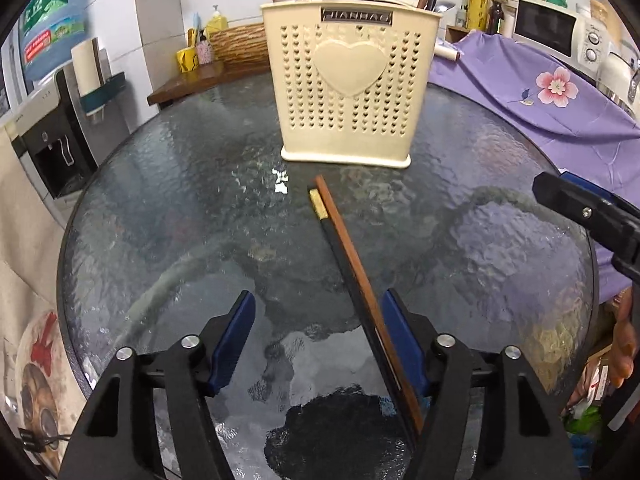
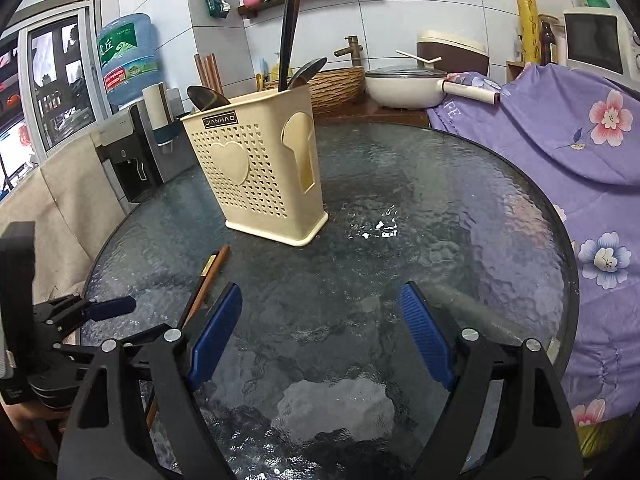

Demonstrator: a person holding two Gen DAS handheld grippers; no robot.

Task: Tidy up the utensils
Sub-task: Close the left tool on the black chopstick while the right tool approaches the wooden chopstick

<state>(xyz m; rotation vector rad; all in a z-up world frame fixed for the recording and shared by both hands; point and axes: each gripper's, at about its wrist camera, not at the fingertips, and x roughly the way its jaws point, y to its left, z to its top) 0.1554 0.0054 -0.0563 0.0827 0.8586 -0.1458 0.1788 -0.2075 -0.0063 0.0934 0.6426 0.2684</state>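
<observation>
Two chopsticks (image 1: 352,260) on table, one holder (image 1: 348,80), two spoons inside

The chopsticks (image 1: 352,256) run under the left tongs (image 1: 318,340), their near ends hidden from view.

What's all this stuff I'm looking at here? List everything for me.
Holder: one, cream, upright at the table's far side, holding spoons and chopsticks.
Chopsticks: two, one brown, one black with a gold end, flat on the table before the holder, running back between the left gripper's fingers.
Table: one, round dark glass.
Cloth: one, purple with flowers, right of the table.
Pot: one, white, behind the table.
Water bottle: one, blue, back left.
Microwave: one, white, back right.
Left gripper: black with blue pads, open around the chopsticks.
Right gripper: same colours, open, nothing between the pads.
</observation>
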